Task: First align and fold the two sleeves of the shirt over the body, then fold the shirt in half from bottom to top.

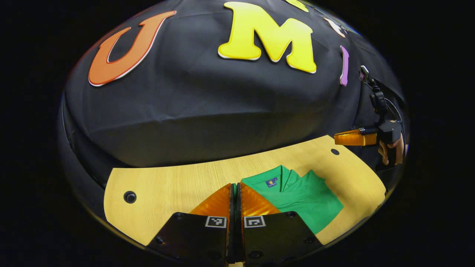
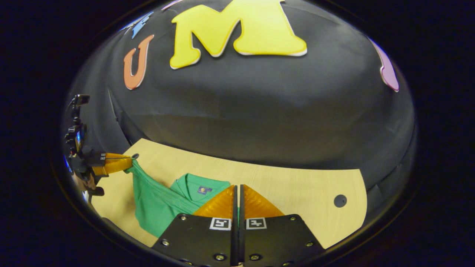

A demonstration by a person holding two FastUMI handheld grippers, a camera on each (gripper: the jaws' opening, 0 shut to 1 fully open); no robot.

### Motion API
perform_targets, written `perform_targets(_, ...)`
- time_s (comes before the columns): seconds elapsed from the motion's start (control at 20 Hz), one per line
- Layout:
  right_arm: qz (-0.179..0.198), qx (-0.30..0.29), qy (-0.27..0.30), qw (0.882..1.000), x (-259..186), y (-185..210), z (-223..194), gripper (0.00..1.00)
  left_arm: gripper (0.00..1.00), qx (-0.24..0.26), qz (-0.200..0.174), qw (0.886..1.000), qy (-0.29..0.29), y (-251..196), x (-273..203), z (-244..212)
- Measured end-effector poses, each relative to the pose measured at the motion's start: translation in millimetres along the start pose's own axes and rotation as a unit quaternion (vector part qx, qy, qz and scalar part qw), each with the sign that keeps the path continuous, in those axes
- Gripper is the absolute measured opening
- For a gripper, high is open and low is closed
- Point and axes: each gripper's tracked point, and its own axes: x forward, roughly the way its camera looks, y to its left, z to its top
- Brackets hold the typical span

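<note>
green cotton polo shirt (image 1: 297, 196) lying on pale wooden table (image 1: 167, 185), sleeves apparently folded over the body. left gripper (image 2: 128, 162) pinching a shirt corner, lifted beside the table edge. right gripper (image 2: 237, 202) closed, seemingly empty. bottom-to-top fold probably underway.
</note>
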Motion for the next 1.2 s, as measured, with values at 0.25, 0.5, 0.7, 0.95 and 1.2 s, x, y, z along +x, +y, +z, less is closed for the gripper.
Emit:
perform_targets(0.25, 0.001, 0.013, 0.027, 1.0, 37.5, 0.3, -24.2, 0.01, 0.12, -0.01, 0.013, 1.0, 0.0, 1.1, 40.6, -17.0)
perform_targets(0.5, -0.007, -0.004, 0.029, 1.0, 52.0, 2.0, -31.0, 0.0, 1.0, -0.021, 0.057, 0.998, 0.034, 12.3, 50.8, -44.0)
perform_targets(0.7, -0.017, -0.019, 0.021, 0.999, 45.3, 5.5, -28.1, 0.61, 1.0, -0.045, 0.07, 0.996, 0.042, 16.2, 41.0, -50.0)
perform_targets(0.95, -0.039, -0.007, -0.013, 0.999, 15.6, 9.3, -16.6, 0.87, 1.0, -0.076, 0.082, 0.993, 0.029, 15.9, 10.6, -37.3)
perform_targets(1.2, -0.052, -0.012, -0.053, 0.997, -47.0, 26.8, 4.1, 0.94, 1.0, -0.078, 0.09, 0.993, -0.015, 4.1, -43.5, -8.5)
